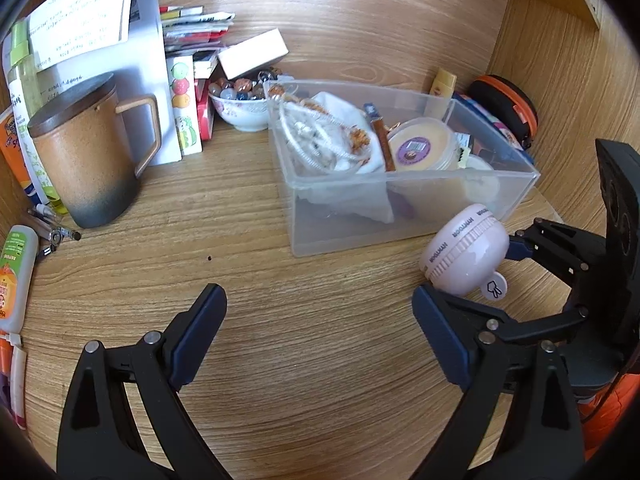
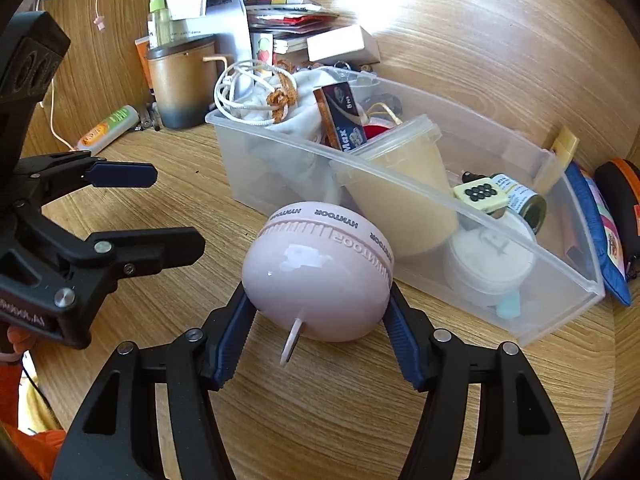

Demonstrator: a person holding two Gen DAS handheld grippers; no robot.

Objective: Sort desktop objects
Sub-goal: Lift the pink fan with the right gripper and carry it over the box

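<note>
A pink round device lettered HYNTOOR sits between the blue pads of my right gripper, which is shut on it just above the wooden desk, in front of a clear plastic box. The left wrist view has the same pink device at the box's near right corner, with the right gripper coming in from the right. The clear plastic box holds a white corded pouch, a yellow lidded tub and small items. My left gripper stands open over bare desk with nothing between its fingers.
A lidded brown mug stands at the left beside leaning books and papers. A bowl of beads and a white carton lie behind the box. An orange-black round case sits by the right wooden wall. A tube lies far left.
</note>
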